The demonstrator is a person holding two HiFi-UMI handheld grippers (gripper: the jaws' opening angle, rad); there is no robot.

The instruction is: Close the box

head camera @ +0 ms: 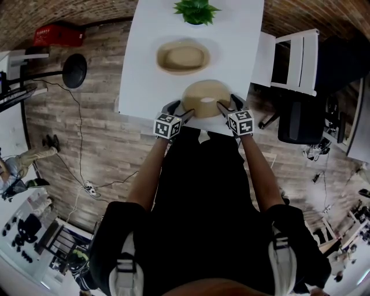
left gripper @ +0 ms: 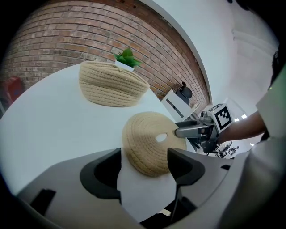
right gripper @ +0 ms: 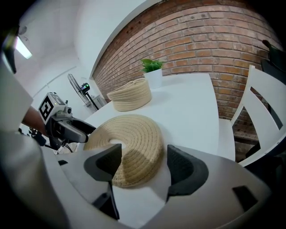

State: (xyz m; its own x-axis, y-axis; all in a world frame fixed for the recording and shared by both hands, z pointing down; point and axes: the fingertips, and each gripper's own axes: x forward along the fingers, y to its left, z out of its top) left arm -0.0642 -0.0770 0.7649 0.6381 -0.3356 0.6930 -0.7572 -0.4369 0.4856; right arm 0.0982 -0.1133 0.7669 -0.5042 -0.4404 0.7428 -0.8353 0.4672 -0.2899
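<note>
A round woven lid (head camera: 205, 99) with a small hole in its middle lies flat on the white table (head camera: 144, 87), near the front edge. The matching woven basket (head camera: 182, 57) stands uncovered farther back. My left gripper (head camera: 180, 108) is at the lid's left side. In the left gripper view its jaws stand wide apart, with the lid's rim (left gripper: 147, 143) between them and not pressed. My right gripper (head camera: 229, 103) is at the lid's right side, also open. Its jaws straddle the lid's near edge (right gripper: 129, 138). Each gripper shows in the other's view, the right gripper (left gripper: 196, 131) and the left gripper (right gripper: 73, 129).
A potted green plant (head camera: 196, 11) stands at the table's far end, behind the basket. A white chair (head camera: 295, 58) and a black office chair (head camera: 300, 121) are to the right of the table. A brick wall (right gripper: 214, 40) runs behind.
</note>
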